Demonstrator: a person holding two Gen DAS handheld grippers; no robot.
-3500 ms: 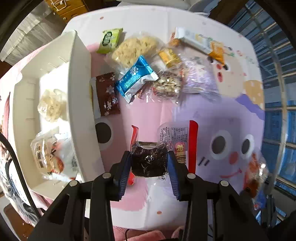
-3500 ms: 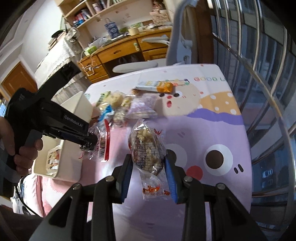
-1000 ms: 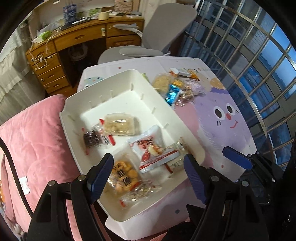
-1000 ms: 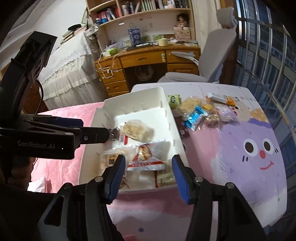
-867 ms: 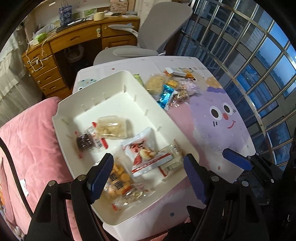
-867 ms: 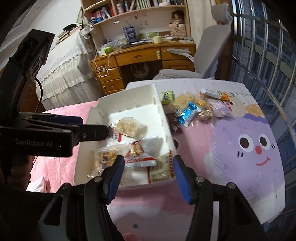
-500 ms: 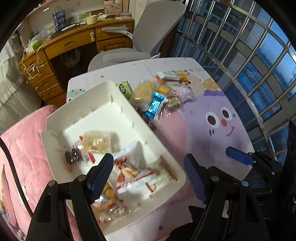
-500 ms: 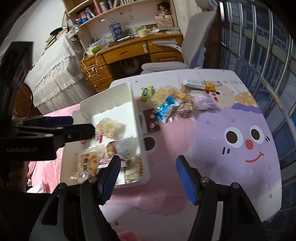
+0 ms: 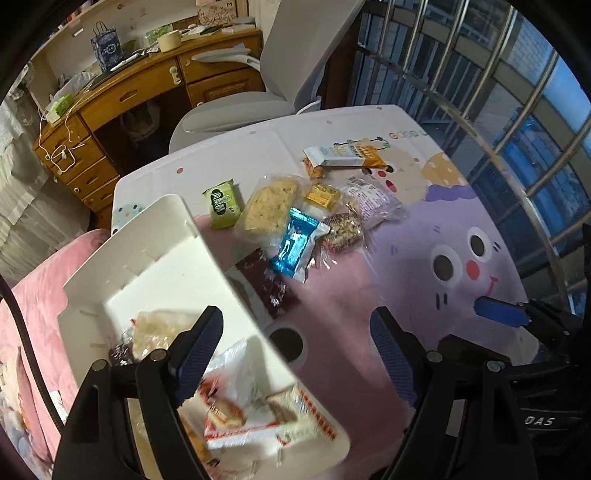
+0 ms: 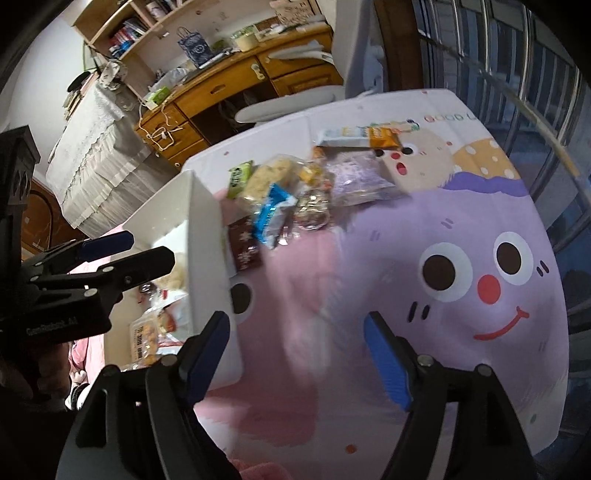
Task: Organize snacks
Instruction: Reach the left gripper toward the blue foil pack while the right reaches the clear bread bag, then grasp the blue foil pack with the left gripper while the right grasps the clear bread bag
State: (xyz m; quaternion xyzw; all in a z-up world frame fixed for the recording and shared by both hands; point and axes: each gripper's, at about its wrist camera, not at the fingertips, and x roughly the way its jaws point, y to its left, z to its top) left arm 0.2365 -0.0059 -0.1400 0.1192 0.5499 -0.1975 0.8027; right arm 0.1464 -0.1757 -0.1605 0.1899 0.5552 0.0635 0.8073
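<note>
White bin (image 9: pixel 192 236) holding several wrapped snacks (image 9: pixel 236 402), loose snack packets (image 9: pixel 295 247) clustered just beside it on the table

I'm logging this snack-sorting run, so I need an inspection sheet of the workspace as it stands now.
Surface: table under a pink and purple cartoon-face cloth.
Job's things: white bin at the table's left edge holds several packets; a loose cluster lies beside it, including a blue packet, green packet, dark brown packet and a long bar.
Clutter: nothing seen on the table beyond snacks.
Grippers: left gripper and right gripper both open, holding nothing.
Cables: black cable at the left; white cord on the desk.
Surroundings: grey chair, window bars, bookshelf.
</note>
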